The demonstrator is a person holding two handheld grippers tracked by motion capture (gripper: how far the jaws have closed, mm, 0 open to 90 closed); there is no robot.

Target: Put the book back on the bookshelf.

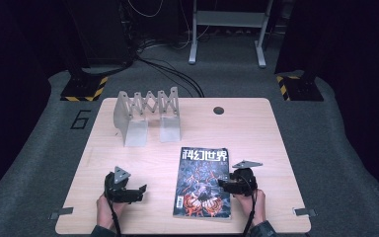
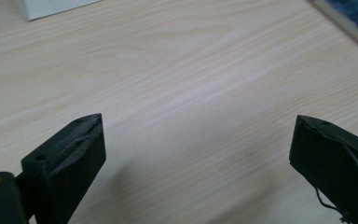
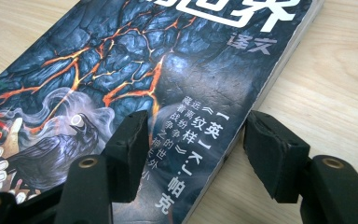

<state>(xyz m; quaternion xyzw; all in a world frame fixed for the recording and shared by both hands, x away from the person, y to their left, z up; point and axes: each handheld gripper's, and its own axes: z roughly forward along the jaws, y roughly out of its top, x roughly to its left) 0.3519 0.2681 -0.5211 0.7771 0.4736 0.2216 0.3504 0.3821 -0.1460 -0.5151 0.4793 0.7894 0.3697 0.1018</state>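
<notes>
Magazine (image 1: 203, 183), lower centre of the high view: dark blue-black cover, cracked-rock pattern with orange-red lava veins, white title characters across the top, pale grey smoke and a black crow lower on the cover, white page edges. Tabletop (image 1: 143, 158): light wood, fine pale grain. Rack (image 1: 147, 117), upper left of the tabletop: pale grey-white, zigzag lattice. Both grippers, left gripper (image 1: 139, 190) and right gripper (image 1: 222, 183): matte black jaws, grey three-cornered plates. Floor (image 1: 355, 163): grey carpet, yellow-black hazard stripes on the stand bases at the upper left and upper right.
</notes>
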